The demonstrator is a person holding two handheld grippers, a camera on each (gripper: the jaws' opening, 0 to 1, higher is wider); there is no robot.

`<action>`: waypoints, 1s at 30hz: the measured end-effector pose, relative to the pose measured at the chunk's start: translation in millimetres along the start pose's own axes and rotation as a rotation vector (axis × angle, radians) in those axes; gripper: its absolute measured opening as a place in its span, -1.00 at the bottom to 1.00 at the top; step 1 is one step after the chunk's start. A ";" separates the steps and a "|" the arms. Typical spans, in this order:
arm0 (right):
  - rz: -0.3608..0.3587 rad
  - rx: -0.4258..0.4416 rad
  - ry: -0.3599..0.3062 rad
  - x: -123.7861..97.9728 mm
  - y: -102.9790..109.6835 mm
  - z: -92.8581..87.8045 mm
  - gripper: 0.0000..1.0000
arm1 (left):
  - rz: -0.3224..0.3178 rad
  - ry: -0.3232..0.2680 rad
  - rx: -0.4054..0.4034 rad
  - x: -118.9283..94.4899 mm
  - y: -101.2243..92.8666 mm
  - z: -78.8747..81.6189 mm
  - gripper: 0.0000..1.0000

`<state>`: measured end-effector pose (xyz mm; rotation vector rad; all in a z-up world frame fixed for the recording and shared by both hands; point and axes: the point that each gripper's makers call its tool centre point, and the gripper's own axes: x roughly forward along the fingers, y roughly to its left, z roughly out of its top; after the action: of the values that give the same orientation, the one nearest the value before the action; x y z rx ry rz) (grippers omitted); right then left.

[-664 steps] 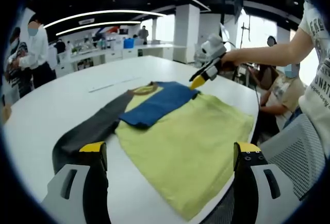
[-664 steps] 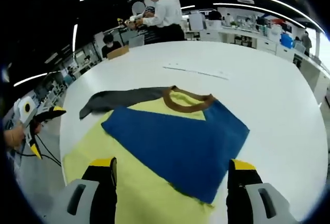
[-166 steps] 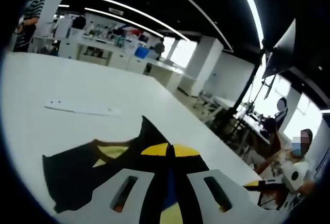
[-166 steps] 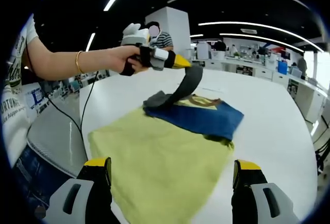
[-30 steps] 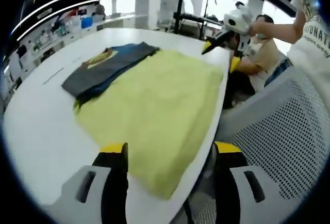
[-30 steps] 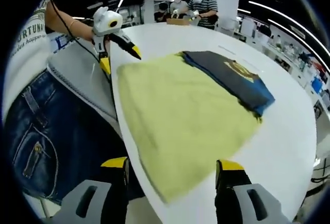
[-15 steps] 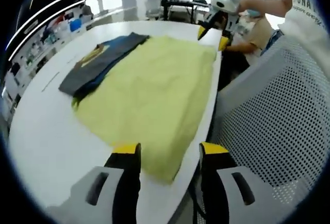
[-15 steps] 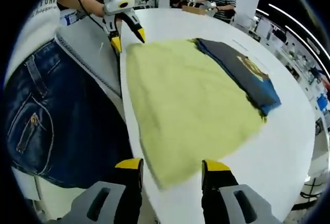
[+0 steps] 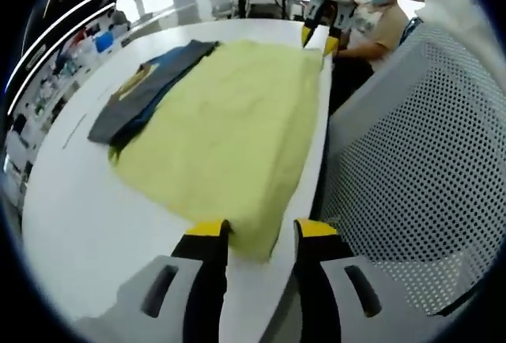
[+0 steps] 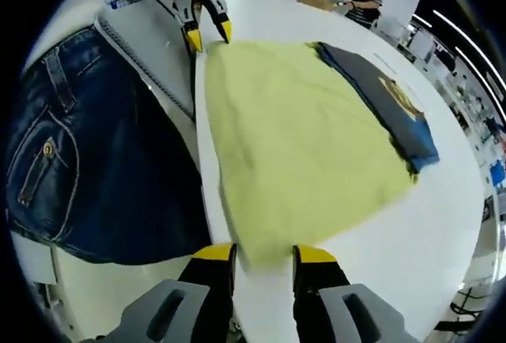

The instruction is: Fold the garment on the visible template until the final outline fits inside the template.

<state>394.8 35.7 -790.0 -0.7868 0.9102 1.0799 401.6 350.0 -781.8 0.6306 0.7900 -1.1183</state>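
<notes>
Table (image 9: 95, 224): we see a white top, with our body at its near edge.
Garment (image 9: 229, 122): yellow body spread flat along the table's near edge, its dark sleeves folded over the blue part toward the far side.
Left gripper (image 9: 257, 232): our jaws stand slightly apart, straddling a near hem corner.
Right gripper (image 10: 262, 254): our jaws stand narrowly parted over the other near hem corner.

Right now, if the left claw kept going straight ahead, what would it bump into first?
Probably the near corner of the yellow-green garment on the white table; that hem already lies between the left claw's open yellow-tipped jaws, though depth is uncertain.
</notes>
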 end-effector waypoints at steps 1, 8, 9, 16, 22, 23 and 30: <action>-0.001 -0.003 0.004 0.3 0.0 -0.8 -0.58 | -0.001 0.011 0.007 0.1 0.0 -1.5 -0.44; -0.007 -0.017 0.000 1.2 -2.1 0.7 -0.66 | 0.010 0.040 0.052 1.1 3.3 -8.5 -0.52; -0.004 -0.017 0.000 1.6 -1.7 0.5 -0.68 | 0.012 0.044 0.056 1.6 3.7 -9.3 -0.53; -0.008 -0.027 0.008 2.6 -4.2 0.4 -0.80 | 0.023 0.057 0.066 2.0 6.7 -11.7 -0.67; -0.028 -0.029 0.008 3.4 -8.9 2.0 -0.83 | 0.025 0.063 0.062 2.5 8.2 -13.1 -0.77; -0.029 -0.028 0.008 3.5 -9.5 2.0 -0.83 | 0.027 0.063 0.061 2.8 8.5 -13.2 -0.78; -0.035 -0.024 0.005 4.4 -12.7 3.0 -0.90 | 0.037 0.064 0.063 1.6 9.4 -11.8 -0.92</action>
<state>408.5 36.4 -791.6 -0.8222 0.8861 1.0605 408.1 361.3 -789.4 0.7347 0.7974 -1.0968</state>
